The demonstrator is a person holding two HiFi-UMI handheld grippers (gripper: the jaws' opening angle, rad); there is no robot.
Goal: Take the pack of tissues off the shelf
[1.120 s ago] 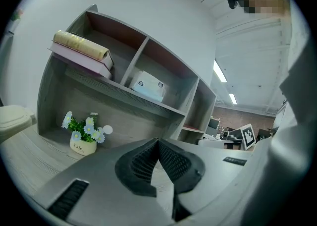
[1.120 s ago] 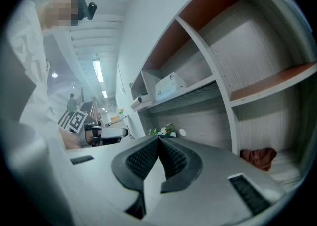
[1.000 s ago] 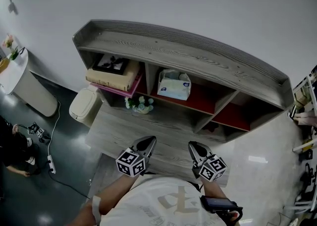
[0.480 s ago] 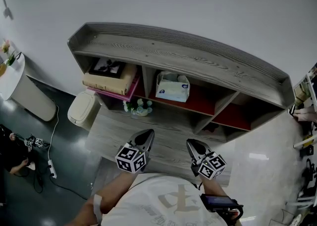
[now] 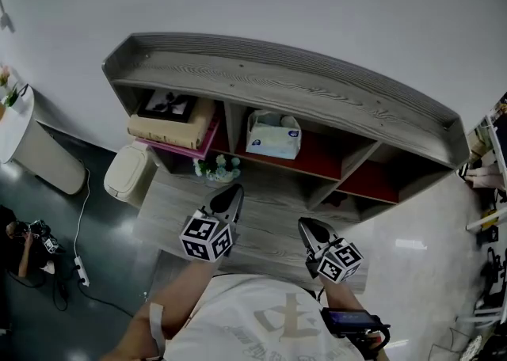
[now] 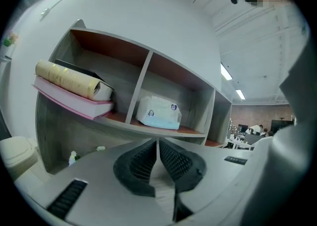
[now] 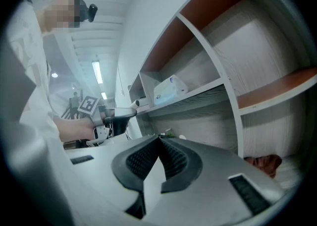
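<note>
The pack of tissues, a soft white and pale-blue wrapped block, sits on the red board of the middle upper compartment of the shelf. I hold my left gripper nearly level, pointed toward it and well short of it. Its fingers have just been easing apart to a narrow slit, with nothing between them. My right gripper hangs nearer my body, fingers pressed together and empty. The shelf is grey grained wood against a plain white wall. Stacked books fill the left compartment, and a cream bin stands on the dark glossy floor.
</note>
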